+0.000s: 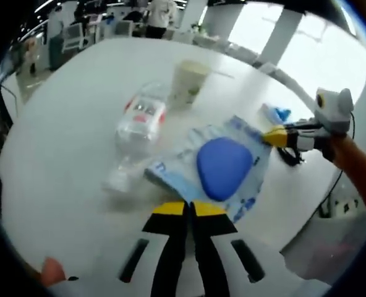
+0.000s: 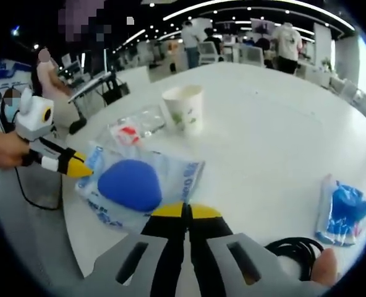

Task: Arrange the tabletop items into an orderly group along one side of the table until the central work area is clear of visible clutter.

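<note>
— White and round, the table (image 1: 59, 142) runs across most of both views, with a bright office behind it: ceiling lights, desks, chairs and people standing at the top of the frame.

— And the things on it?

— In the left gripper view a clear plastic pouch (image 1: 223, 170) with blue print lies just above centre, a solid blue rounded pad (image 1: 223, 166) inside it. To its left a clear plastic bottle (image 1: 140, 124) with a red-and-white label lies on its side. A pale paper cup (image 1: 188, 80) stands upright above that. A small blue packet (image 1: 276, 113) sits at the right.

— The grippers?

— The left gripper (image 1: 189, 209) rises from the bottom, its yellow-tipped jaws pressed together on the pouch's near edge. The right gripper (image 2: 184, 212) does the same in its own view, pinching the pouch's (image 2: 140, 182) other side. A black cable (image 2: 291, 250) coils at lower right there, near the blue packet (image 2: 344, 213).
</note>
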### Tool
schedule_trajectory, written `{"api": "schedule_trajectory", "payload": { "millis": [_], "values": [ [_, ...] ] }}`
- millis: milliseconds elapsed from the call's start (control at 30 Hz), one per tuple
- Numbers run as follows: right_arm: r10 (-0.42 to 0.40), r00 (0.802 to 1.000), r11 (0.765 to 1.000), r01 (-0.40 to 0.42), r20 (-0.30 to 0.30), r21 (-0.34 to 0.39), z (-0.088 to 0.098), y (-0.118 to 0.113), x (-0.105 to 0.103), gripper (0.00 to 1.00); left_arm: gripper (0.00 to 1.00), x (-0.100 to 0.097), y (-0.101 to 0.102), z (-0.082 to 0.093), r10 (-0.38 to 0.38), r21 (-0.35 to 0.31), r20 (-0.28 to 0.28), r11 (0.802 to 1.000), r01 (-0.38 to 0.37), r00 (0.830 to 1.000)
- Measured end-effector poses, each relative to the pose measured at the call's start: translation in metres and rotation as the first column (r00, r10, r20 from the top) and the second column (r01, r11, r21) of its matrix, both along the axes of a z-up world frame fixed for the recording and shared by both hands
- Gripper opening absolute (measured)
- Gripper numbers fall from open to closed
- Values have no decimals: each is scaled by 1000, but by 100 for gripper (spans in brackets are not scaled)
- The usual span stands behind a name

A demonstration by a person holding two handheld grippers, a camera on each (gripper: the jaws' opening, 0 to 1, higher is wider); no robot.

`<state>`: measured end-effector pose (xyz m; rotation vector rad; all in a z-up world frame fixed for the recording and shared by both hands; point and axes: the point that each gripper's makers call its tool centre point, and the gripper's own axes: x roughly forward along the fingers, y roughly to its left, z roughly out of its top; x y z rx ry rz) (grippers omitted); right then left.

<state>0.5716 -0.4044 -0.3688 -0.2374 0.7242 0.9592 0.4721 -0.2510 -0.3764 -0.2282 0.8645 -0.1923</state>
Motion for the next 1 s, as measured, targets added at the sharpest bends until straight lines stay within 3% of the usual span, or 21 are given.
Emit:
{"api": "schedule_trajectory", "payload": {
  "millis": [367,1000],
  "values": [
    [-82,997,996,81,10,44,17,-19,1,1,0,19,-8,18,-47,1,55,999,47,997],
    [-226,971,973,221,78,73,51,-69,14,1,0,66,-45,51,-175,13,140,985,175,975]
  ]
}}
